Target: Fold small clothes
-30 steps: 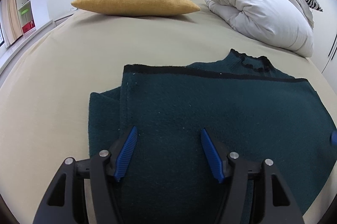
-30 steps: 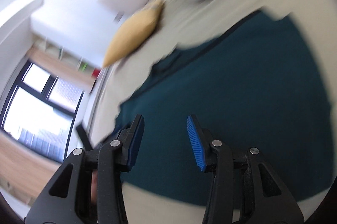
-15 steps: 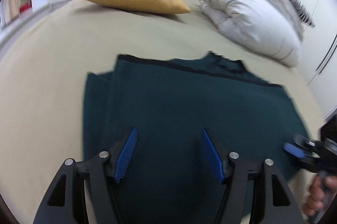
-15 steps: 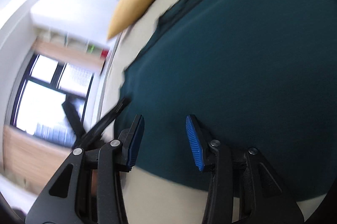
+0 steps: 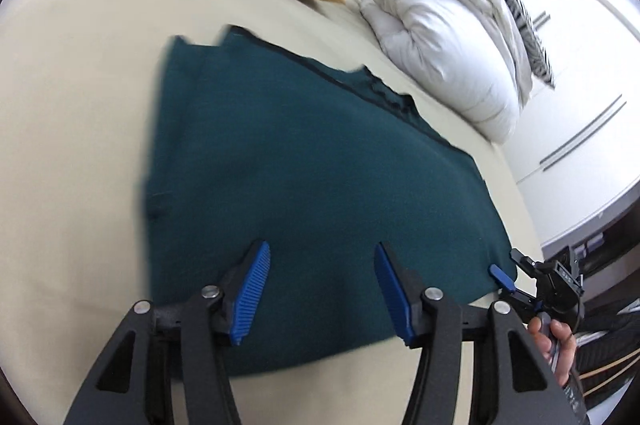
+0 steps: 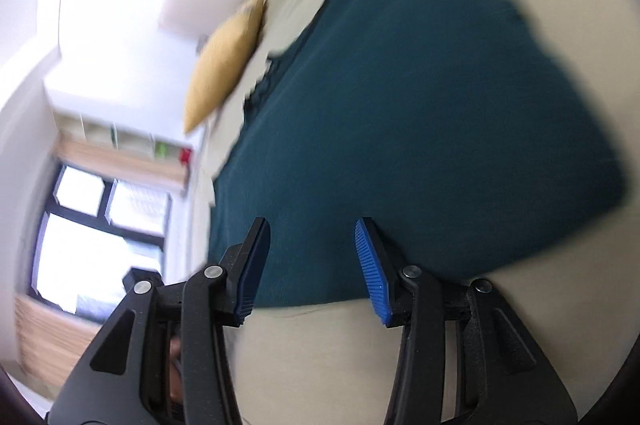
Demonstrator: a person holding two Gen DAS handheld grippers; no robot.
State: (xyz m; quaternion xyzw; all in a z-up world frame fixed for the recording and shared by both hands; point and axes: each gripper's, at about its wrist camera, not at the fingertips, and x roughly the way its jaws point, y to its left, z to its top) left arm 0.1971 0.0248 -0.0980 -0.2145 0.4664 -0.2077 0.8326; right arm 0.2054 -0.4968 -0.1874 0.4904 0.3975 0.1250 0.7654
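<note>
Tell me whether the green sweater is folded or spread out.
Partly folded. The sweater lies flat on the bed, a layer doubled over at its left edge; no sleeves stick out.

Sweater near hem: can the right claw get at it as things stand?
Probably yes. The right claw hangs open over the near hem of the teal sweater, nothing between its fingers and the cloth. The left claw, closing, sits further along the hem, apart.

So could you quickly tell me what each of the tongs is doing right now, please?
Left tongs: open but closing, over the folded dark teal knitted sweater, gripping nothing.
Right tongs: open, empty, above the sweater's near edge.
</note>
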